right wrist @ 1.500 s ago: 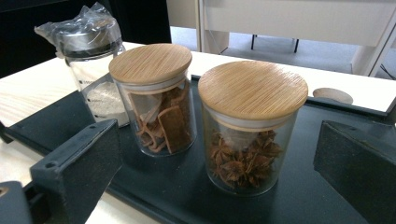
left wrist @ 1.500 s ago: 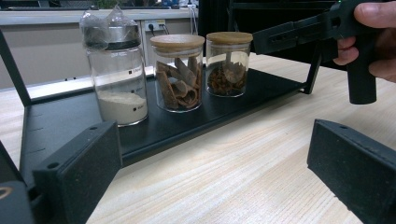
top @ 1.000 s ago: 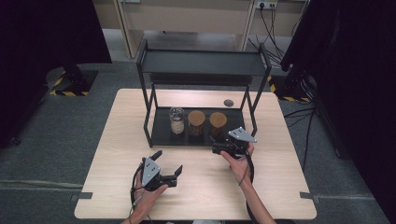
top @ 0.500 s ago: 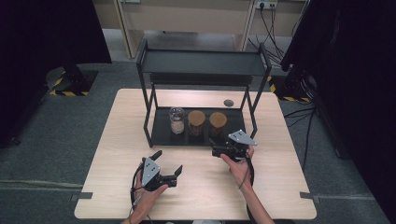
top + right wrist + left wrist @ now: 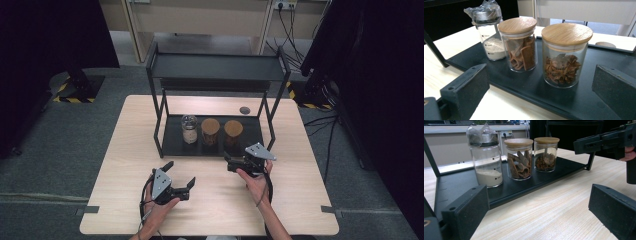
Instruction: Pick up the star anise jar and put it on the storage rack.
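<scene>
The black rack (image 5: 215,75) stands at the back of the surface (image 5: 125,165); on its lower tray, three jars sit in a row. The right gripper (image 5: 234,163), fingers released and empty, faces the star-anise jar (image 5: 564,55) at the tray's right end. This looks like the approach step. Next, ease forward until the fingers straddle that jar. The left gripper (image 5: 180,186) waits released, nearer the person than the rack.

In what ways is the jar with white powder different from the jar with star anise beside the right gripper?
The powder jar is taller and narrower, with a metal cap under plastic wrap; the star anise jar is shorter and wider, with a flat wooden lid. The powder jar bears printed marks; the star anise jar is plain. Both are clear glass, upright on the black shelf.
</scene>
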